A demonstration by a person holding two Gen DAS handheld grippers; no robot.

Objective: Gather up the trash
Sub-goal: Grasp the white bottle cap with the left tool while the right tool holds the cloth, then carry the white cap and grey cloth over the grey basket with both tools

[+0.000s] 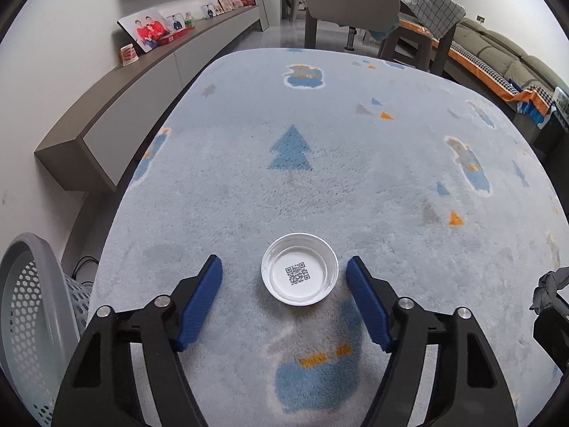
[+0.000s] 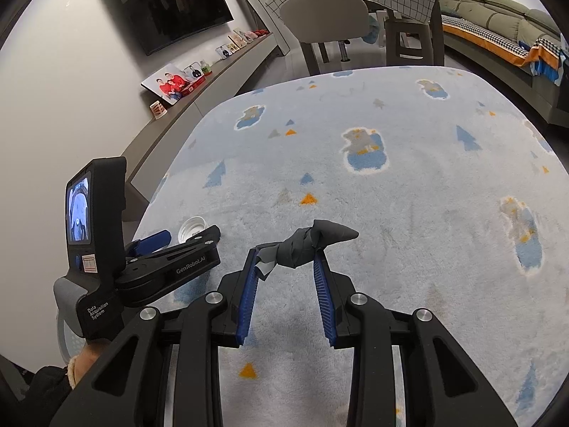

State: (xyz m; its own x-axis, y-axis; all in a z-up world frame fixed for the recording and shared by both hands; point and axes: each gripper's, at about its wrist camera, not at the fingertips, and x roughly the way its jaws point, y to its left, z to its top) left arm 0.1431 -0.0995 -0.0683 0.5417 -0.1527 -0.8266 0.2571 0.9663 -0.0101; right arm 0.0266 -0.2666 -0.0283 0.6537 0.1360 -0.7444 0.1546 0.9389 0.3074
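A small white round lid (image 1: 299,269) with a QR code inside lies open side up on the pale blue rug (image 1: 320,124). My left gripper (image 1: 284,262) is open and straddles it; neither blue pad touches the rim. The right pad is nearer to it than the left. From the right wrist view the lid (image 2: 192,229) shows just beyond the left gripper (image 2: 188,236). My right gripper (image 2: 286,254) is shut on a crumpled grey wad (image 2: 309,242), held above the rug. That wad (image 1: 549,284) also shows at the right edge of the left wrist view.
A grey perforated basket (image 1: 32,320) stands at the rug's left edge, close to my left gripper. A low wall cabinet (image 1: 117,114) with photo frames runs along the left. A chair (image 1: 348,3), a table under a checked cloth and a sofa (image 1: 498,53) stand beyond the rug.
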